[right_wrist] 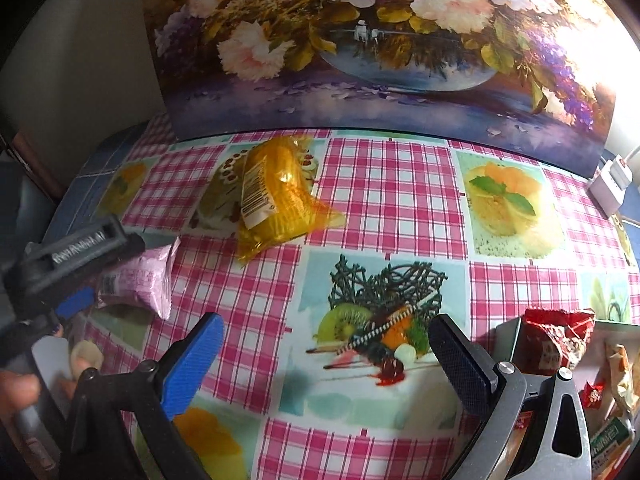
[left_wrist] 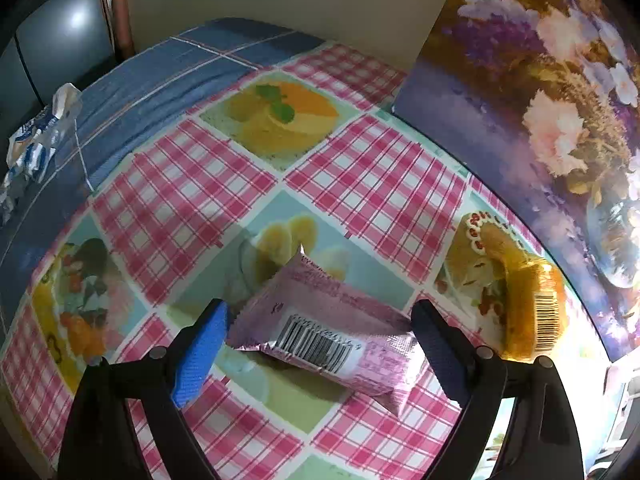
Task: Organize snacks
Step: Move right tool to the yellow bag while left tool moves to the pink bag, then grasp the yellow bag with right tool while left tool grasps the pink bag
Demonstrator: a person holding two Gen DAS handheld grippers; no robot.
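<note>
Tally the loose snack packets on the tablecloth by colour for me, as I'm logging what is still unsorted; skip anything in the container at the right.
Pink packet: 1, lying between the open fingers of the left gripper
Yellow packet: 1, lying near the flower picture
Total: 2
</note>
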